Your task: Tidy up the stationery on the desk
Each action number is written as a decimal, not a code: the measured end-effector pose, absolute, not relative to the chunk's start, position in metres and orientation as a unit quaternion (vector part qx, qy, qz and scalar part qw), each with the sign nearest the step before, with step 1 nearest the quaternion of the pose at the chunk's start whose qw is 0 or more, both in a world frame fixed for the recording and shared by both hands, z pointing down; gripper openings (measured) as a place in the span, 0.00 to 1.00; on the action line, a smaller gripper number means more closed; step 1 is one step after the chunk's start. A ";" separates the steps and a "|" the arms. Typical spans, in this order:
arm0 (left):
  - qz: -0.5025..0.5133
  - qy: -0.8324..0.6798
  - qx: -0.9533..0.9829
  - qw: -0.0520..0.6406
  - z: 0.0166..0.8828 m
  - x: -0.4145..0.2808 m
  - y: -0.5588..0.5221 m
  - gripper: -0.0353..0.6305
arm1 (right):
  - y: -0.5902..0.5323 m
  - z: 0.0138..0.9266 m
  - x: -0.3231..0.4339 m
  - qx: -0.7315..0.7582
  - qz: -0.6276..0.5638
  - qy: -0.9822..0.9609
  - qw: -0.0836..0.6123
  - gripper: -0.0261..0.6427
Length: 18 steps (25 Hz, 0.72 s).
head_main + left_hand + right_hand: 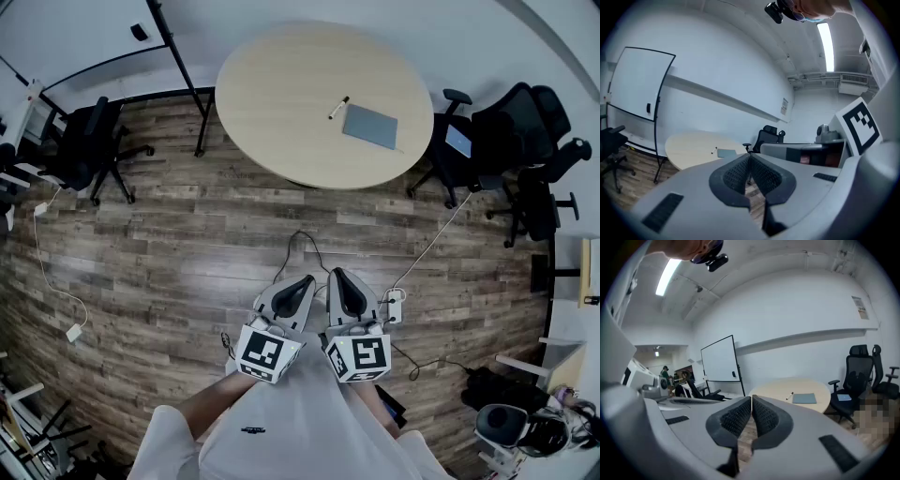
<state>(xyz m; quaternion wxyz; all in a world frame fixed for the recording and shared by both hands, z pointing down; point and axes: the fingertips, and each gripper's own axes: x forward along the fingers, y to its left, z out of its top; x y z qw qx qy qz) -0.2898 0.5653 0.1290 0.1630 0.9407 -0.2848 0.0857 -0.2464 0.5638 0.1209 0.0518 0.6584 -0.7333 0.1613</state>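
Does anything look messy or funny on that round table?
Only a little. A slim pen with a dark cap lies loose and slanted beside the flat grey notebook on the round pale wooden table. Nothing looks spilled or broken.

The right hand-held gripper [752, 399] has its jaws pressed together, with nothing between them. Beyond its tips stands a round table [778, 388] that carries a pen [790, 395] just beside a grey notebook [805, 398]. A whiteboard [719, 359] stands to the left, and black chairs [858, 369] stand to the right.
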 end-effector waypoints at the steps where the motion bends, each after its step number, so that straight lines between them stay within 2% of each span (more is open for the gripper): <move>1: 0.083 -0.294 0.938 0.162 0.129 -0.308 0.564 0.09 | 0.566 0.119 -0.262 0.658 0.157 -0.735 0.049 0.09; 4: 0.068 -0.314 0.934 0.156 0.125 -0.347 0.560 0.09 | 0.573 0.114 -0.292 0.656 0.136 -0.740 0.057 0.09; 8: 0.071 -0.324 0.935 0.123 0.119 -0.353 0.567 0.09 | 0.589 0.118 -0.289 0.651 0.132 -0.744 0.070 0.09; 10: 0.078 -0.328 0.936 0.107 0.117 -0.344 0.579 0.09 | 0.604 0.122 -0.276 0.656 0.143 -0.739 0.060 0.09; 14: 0.081 -0.331 0.932 0.128 0.121 -0.313 0.615 0.09 | 0.636 0.115 -0.245 0.664 0.155 -0.731 0.014 0.10; 18: 0.092 -0.309 0.941 0.099 0.115 -0.258 0.650 0.09 | 0.669 0.114 -0.197 0.671 0.150 -0.726 -0.008 0.10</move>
